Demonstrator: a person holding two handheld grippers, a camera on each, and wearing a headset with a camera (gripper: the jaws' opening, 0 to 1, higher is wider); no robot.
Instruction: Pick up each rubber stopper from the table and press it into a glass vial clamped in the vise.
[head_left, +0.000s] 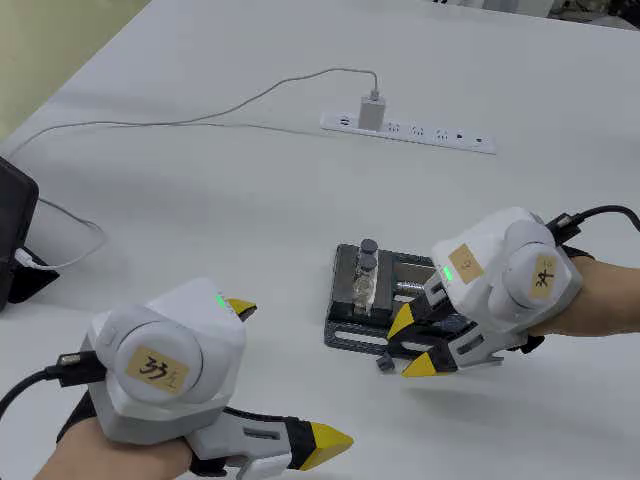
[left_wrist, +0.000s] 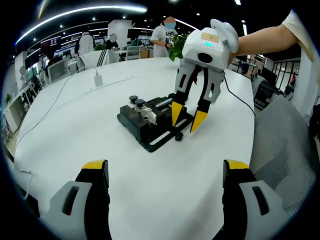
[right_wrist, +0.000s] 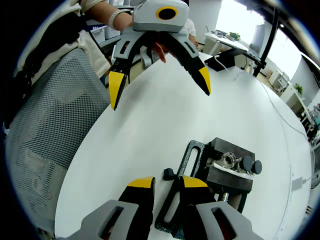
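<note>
So the loose rubber stopper (right_wrist: 168, 174) is sitting on the table (head_left: 200, 200) right in the gap ahead of the right gripper (right_wrist: 167, 183). It's pretty much lining up between the two yellow tips, just off the near edge of the vise (right_wrist: 226, 172). The right jaws are standing a little apart, pinching nothing, and we're not seeing either tip touching the stopper. It's looking like a small dark stubby plug, too small for us to call whether it's lying on its side or standing up. We're guessing the next bit is just easing forward and down, then closing on it. Past the tips and off to the right, the vise is clamping a row of glass vials (right_wrist: 229, 160). The two farther ones are wearing fitted stoppers (right_wrist: 245, 162) and the nearest is looking open-mouthed, so that's our bet for the target. The left gripper (head_left: 285, 375) is hanging well apart from all this, jaws spread wide and carrying nothing, so the right one is way nearer.
</note>
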